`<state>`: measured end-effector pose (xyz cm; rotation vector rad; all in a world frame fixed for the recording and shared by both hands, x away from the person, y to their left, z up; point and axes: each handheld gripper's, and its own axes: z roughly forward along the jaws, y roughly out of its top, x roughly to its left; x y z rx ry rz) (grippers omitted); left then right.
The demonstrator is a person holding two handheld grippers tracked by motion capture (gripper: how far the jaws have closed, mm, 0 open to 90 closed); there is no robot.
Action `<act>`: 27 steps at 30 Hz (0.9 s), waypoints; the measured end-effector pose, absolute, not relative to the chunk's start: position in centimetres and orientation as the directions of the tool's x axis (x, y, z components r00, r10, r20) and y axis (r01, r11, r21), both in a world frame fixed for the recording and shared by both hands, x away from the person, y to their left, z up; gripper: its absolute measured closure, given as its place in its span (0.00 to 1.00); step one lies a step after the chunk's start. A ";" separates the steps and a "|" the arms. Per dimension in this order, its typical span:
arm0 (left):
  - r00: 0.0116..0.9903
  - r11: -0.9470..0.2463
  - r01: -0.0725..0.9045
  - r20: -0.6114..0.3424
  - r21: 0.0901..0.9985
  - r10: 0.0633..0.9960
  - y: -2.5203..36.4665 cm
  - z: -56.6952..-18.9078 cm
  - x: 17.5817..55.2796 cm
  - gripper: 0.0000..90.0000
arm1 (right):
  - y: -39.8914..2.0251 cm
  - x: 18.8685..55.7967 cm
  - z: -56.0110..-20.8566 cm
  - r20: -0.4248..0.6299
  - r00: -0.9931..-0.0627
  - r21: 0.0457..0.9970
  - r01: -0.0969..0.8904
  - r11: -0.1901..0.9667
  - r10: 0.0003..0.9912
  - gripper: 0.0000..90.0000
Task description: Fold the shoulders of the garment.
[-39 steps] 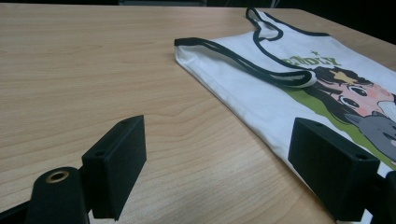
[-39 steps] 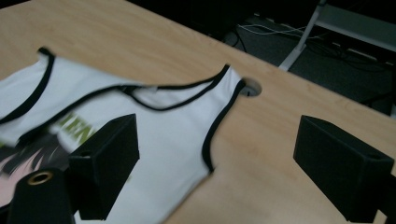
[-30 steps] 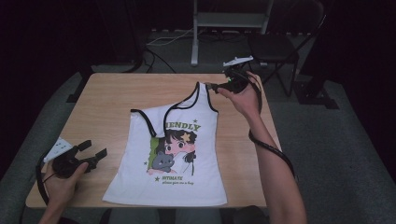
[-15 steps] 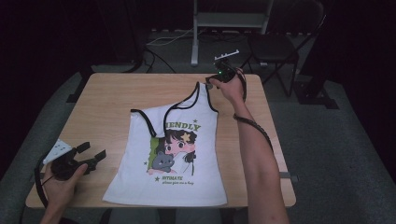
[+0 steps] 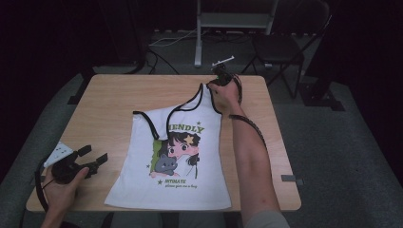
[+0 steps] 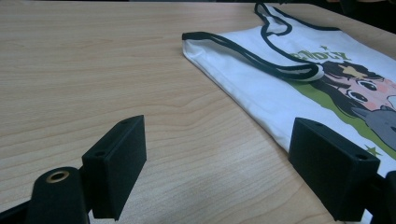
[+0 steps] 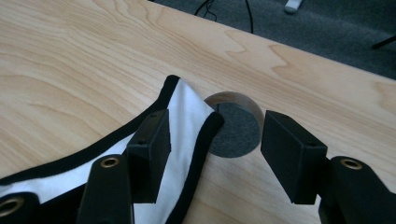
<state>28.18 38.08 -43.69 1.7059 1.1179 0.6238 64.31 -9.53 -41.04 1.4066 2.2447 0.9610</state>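
Right gripper (image 7: 212,154) jaws have just been closing, straddling the top's (image 5: 185,156) black-trimmed strap (image 7: 189,116) beside a round hole (image 7: 236,123). Left gripper (image 6: 217,170) spread wide over woodgrain table (image 6: 93,70).

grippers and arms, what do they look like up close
Both the left gripper and the right gripper have two blocky matte black jaws with small screw holes and brass-ringed holes lower down. A black cable trails along the right forearm. Both forearms are bare, no sleeves.
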 end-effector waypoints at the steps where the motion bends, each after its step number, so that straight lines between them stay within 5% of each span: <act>1: 0.447 -0.113 0.395 -0.084 0.912 0.890 38.0 -43.7 28.2 0.21 | -9.4 64.4 -41.2 0.079 -0.459 0.686 0.669 0.286 0.885 0.47; 15: 0.448 -0.120 0.392 -0.076 0.912 0.891 38.0 -43.7 28.1 0.21 | -8.4 64.9 -42.9 0.075 -0.451 0.667 0.686 0.292 0.889 0.62; 27: 0.446 -0.126 0.393 -0.069 0.911 0.892 37.9 -43.7 28.1 0.21 | -7.4 64.7 -42.9 0.038 -0.474 0.680 0.657 0.325 0.880 0.89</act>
